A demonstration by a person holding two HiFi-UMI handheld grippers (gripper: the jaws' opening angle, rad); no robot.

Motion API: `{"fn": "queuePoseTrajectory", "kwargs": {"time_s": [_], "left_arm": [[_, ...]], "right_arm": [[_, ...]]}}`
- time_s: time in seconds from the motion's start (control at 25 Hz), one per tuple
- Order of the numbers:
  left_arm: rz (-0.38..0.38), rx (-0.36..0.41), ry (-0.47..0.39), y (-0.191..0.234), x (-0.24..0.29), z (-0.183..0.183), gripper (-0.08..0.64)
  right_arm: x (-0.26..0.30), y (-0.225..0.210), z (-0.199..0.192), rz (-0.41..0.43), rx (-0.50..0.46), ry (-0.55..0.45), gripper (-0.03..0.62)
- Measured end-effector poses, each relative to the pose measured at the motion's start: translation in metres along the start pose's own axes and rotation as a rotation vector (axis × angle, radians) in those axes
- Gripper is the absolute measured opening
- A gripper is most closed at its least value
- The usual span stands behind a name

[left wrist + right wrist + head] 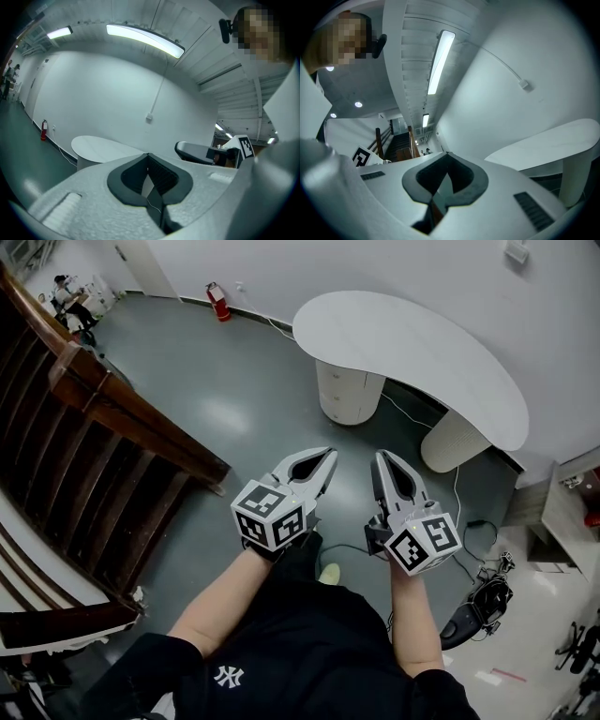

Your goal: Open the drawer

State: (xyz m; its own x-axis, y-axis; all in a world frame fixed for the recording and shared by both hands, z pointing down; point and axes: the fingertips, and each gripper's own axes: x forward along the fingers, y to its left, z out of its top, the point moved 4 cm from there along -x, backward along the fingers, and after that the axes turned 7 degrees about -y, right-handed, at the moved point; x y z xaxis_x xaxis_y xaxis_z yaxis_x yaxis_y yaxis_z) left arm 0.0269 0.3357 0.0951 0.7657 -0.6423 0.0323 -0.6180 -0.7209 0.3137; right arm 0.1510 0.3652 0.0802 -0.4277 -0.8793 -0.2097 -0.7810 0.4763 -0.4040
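Note:
A white curved desk (412,352) stands ahead on two round pedestals. The left pedestal (349,392) shows drawer fronts with thin seams between them, all closed. Both grippers hang in the air over the grey floor, well short of the desk. My left gripper (328,457) is shut with nothing in it, and my right gripper (384,457) beside it also looks shut and empty. In the left gripper view the shut jaw tips (148,154) point toward the desk (101,146). The right gripper view shows its tips (447,153) closed, with the desk (553,140) off to the right.
A dark wooden stair railing (122,418) runs along the left. A red fire extinguisher (218,304) stands by the far wall. Cables and a dark device (478,606) lie on the floor at the right, near a low shelf (562,512). A person (70,301) is far off at top left.

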Motion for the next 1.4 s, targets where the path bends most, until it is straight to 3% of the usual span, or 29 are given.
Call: {"fn": "queuePoseTrajectory", "kwargs": {"time_s": [0.28, 0.56, 0.8, 1.16, 1.4], "left_arm": [[0.000, -0.030, 0.017, 0.063, 0.047, -0.009, 0.009], [-0.015, -0.081, 0.037, 0.162, 0.096, -0.013, 0.009], [-0.037, -0.066, 0.082, 0.228, 0.140, -0.026, 0.009], [0.012, -0.153, 0.101, 0.306, 0.204, -0.077, 0.009], [0.052, -0.210, 0.104, 0.354, 0.247, -0.134, 0.009]], "right_arm": [[0.061, -0.034, -0.019, -0.004, -0.016, 0.024, 0.015], [0.162, -0.074, -0.047, -0.023, -0.023, 0.041, 0.015], [0.231, -0.107, -0.078, -0.044, -0.029, 0.083, 0.015], [0.284, -0.167, -0.129, -0.068, -0.028, 0.164, 0.015], [0.310, -0.217, -0.177, -0.050, -0.057, 0.227, 0.015]]}}
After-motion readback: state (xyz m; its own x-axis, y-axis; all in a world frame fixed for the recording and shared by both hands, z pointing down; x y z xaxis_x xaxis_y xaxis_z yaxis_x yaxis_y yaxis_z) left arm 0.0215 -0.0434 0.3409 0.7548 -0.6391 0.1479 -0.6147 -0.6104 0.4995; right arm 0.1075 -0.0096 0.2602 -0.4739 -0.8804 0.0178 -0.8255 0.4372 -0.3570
